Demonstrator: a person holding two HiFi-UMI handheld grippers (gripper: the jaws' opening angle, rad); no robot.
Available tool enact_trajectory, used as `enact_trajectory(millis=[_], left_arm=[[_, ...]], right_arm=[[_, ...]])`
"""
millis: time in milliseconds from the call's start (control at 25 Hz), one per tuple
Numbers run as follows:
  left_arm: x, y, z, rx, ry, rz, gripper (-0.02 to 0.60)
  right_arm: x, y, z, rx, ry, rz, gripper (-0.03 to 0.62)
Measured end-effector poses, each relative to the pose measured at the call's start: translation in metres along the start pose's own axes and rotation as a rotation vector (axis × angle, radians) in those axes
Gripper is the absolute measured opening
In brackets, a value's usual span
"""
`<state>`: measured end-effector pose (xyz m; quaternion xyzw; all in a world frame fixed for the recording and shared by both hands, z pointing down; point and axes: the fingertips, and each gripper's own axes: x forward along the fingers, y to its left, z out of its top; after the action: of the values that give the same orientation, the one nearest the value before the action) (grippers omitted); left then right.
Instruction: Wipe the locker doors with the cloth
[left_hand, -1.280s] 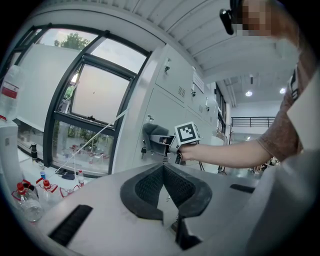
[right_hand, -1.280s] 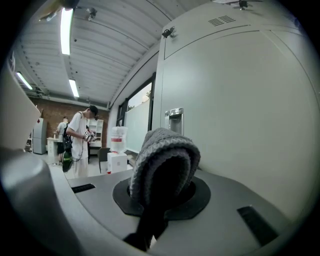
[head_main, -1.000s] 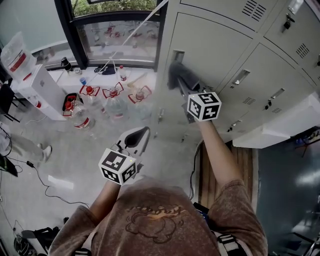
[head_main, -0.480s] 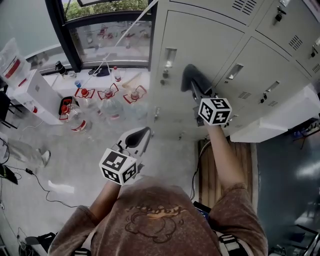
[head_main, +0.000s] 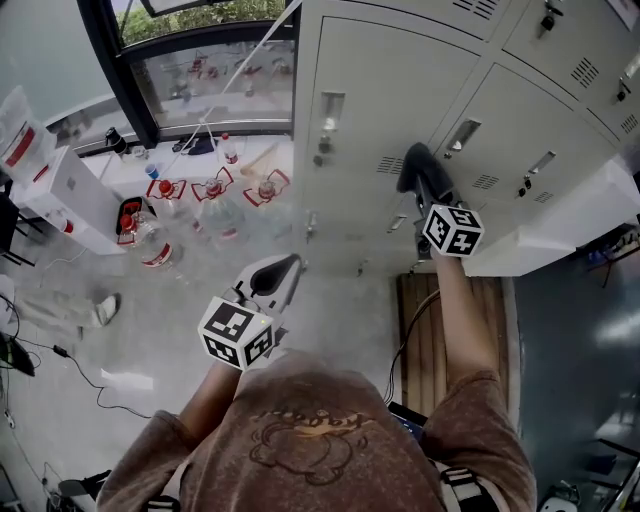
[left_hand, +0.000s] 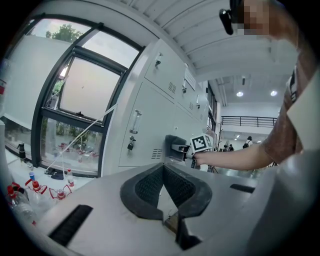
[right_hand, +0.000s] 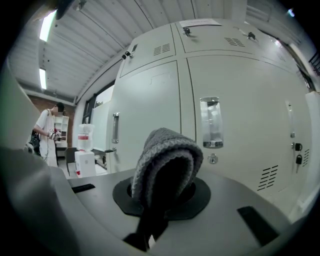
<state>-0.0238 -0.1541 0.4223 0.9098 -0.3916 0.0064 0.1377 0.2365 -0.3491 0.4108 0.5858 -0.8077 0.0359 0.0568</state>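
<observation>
1. The right gripper (head_main: 424, 186) is raised at arm's length towards the lockers. Its jaws are clamped on a folded grey cloth (head_main: 413, 162), and the rounded fold stands out beyond the jaw tips.
2. The cloth lies against the front of the locker doors (head_main: 365, 95). It sits low on the leftmost tall door, close to the seam with the neighbouring door.
3. The vent slots (head_main: 390, 165) are just left of the cloth. The recessed handle (head_main: 462, 136) of the next door is just above and to its right.
4. In the right gripper view the cloth fills the space between the jaws and covers the lower part of the seam between two doors.
5. The left gripper (head_main: 291, 263) is held low, near the person's body and well apart from the lockers. Its jaw tips meet and nothing is between them.
6. Several water bottles (head_main: 225, 205) stand on the floor (head_main: 200, 300) below the window (head_main: 215, 65), left of the lockers and clear of both grippers
</observation>
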Motion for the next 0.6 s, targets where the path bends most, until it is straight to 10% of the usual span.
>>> enact_trajectory(millis=[600], left_arm=[[0.000, 0.006, -0.002, 0.016, 0.025, 0.017, -0.002]], right_arm=[[-0.004, -0.063, -0.067, 0.065, 0.095, -0.145, 0.037]])
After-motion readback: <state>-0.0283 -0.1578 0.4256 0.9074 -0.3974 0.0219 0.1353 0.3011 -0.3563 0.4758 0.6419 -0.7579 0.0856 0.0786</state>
